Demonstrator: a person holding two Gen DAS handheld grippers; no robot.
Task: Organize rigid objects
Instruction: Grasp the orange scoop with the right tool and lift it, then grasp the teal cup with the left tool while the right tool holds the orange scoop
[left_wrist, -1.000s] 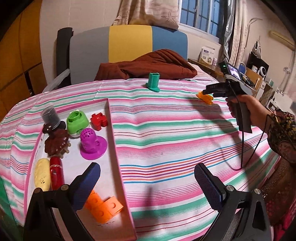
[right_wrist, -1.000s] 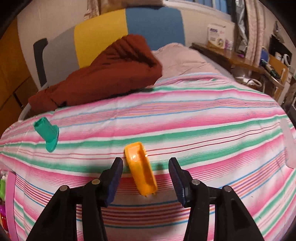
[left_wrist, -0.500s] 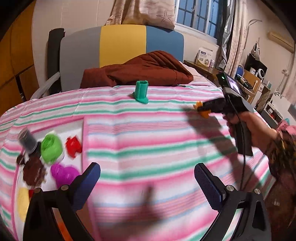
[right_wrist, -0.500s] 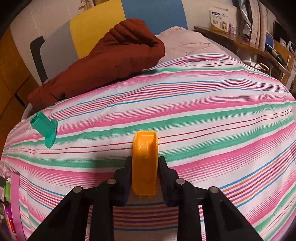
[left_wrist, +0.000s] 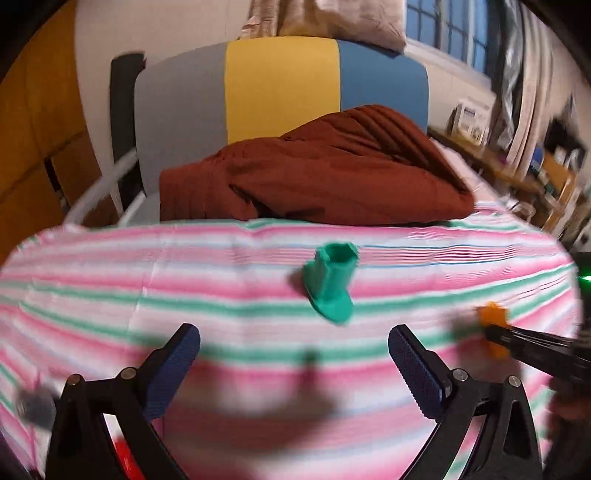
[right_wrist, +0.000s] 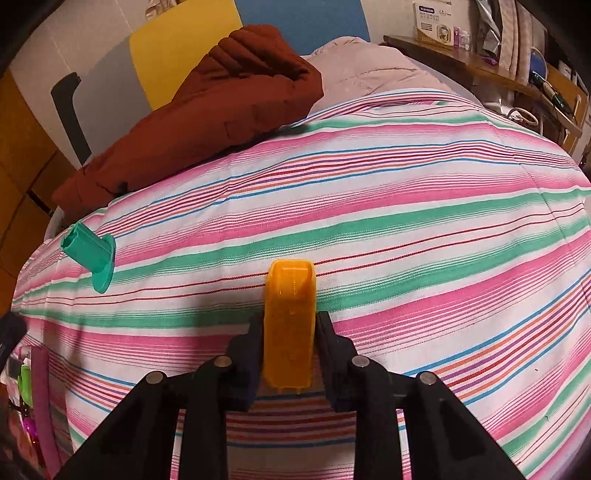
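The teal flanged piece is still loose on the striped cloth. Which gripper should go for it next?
Left. The left gripper is open and empty, with the teal flanged piece just ahead between its fingers' line. The right gripper is shut on the orange piece, so it is occupied.

Orange block (right_wrist: 290, 325) pinched upright; teal flanged tube (right_wrist: 88, 254) standing on striped cloth.

The left tongs (left_wrist: 293, 363) stand wide apart over the striped tabletop (left_wrist: 147, 295) — beyond them a teal flanged tube (left_wrist: 330, 286); at right, the right tongs (left_wrist: 495, 334) pinch an orange piece (left_wrist: 493, 317).
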